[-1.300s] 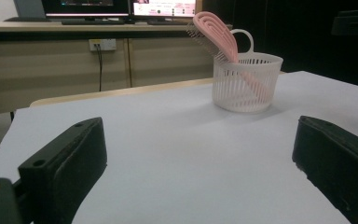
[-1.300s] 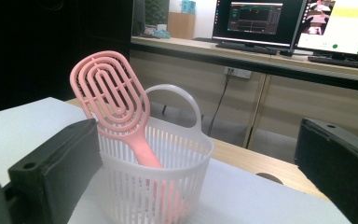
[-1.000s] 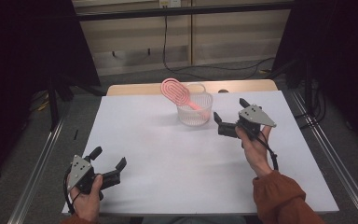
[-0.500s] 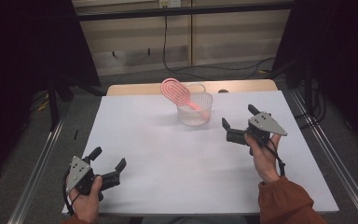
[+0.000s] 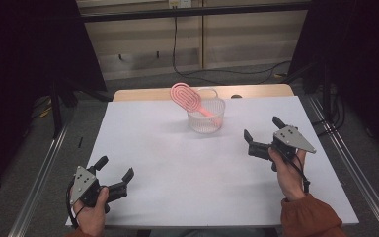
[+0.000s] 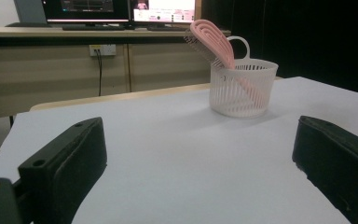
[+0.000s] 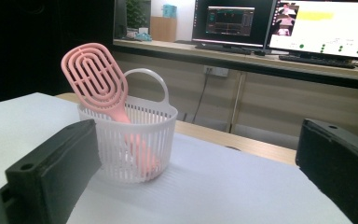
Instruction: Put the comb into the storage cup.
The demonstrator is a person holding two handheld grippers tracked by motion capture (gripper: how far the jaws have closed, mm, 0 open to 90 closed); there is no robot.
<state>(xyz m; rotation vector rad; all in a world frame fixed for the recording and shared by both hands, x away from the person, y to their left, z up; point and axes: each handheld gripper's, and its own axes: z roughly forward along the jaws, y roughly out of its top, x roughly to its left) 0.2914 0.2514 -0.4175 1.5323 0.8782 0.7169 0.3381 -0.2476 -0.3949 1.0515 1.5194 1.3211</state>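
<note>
Pink hairbrush [image 5: 187, 98] stood handle-down in white slatted basket [image 5: 206, 116], head leaned over rim toward far left. Basket set at far middle of white counter [image 5: 187, 168], handle loop raised at back. Right gripper [image 5: 261, 133] held at counter's right side, near basket but apart from it; fingers [image 7: 51, 163] spread wide, nothing grasped. Left gripper [image 5: 113, 170] held at near left corner, well apart from basket; fingers [image 6: 65, 163] likewise released, empty. Monitors [image 7: 279, 28] seen on desk behind in right gripper view.
</note>
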